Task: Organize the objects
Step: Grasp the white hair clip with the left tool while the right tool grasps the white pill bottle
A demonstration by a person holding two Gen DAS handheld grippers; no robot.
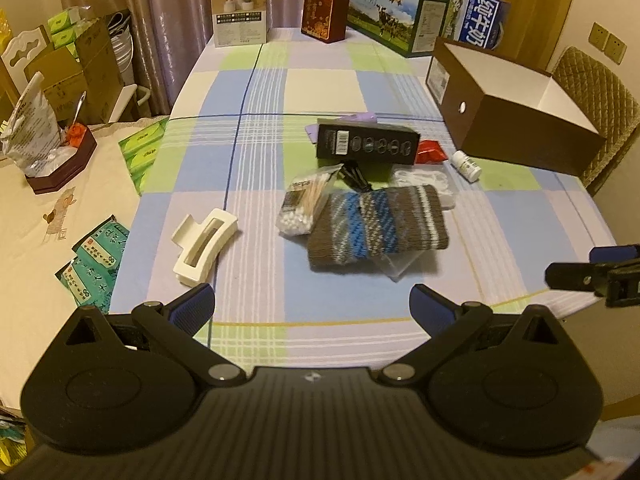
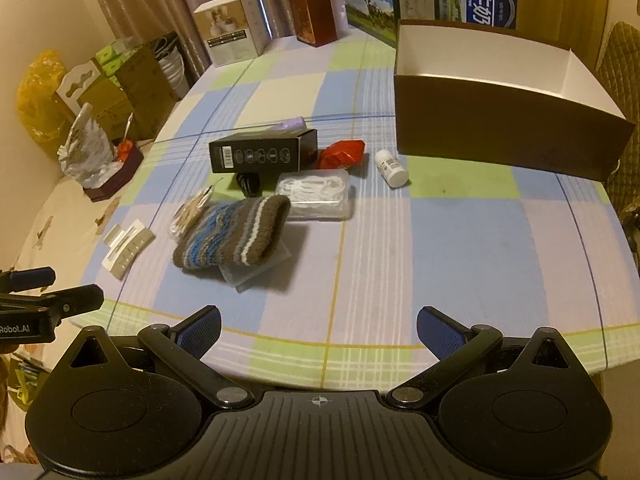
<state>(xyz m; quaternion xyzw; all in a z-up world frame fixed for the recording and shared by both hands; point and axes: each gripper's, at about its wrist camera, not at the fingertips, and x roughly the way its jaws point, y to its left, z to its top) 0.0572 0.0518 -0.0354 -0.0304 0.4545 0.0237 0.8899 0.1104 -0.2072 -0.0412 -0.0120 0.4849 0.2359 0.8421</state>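
- Your left gripper (image 1: 312,310) hangs above the near edge of the checked tablecloth (image 1: 328,92), its blue-padded fingers (image 1: 194,308) spread wide with nothing between them.
- Your right gripper (image 2: 319,334) is spread just as wide and carries nothing. In the left wrist view it shows only as a dark tip at 3 o'clock.
- From the left gripper, a striped knitted pouch (image 1: 376,226) lies at 12 o'clock, flat on a clear plastic piece.
- Touching the pouch on its 9 o'clock side is a clear bag of cotton swabs (image 1: 304,204).
- A white hair claw clip (image 1: 204,244) lies at 10 o'clock, well apart from that cluster.
- Beyond the pouch, further along 12 o'clock, a black rectangular box (image 1: 366,144) lies on its side, with a purple item partly hidden behind it.
- A red wrapper (image 1: 430,152) lies just beside the black box at its 3 o'clock end.
- A small white bottle (image 1: 466,165) lies on its side near the wrapper, at about 1 o'clock.
- A clear case of white cord (image 2: 316,196) sits between the pouch and the bottle.
- An open brown box (image 2: 508,136) with a white inside stands at 2 o'clock.
- Cartons (image 1: 394,12) stand along the far edge of the table.
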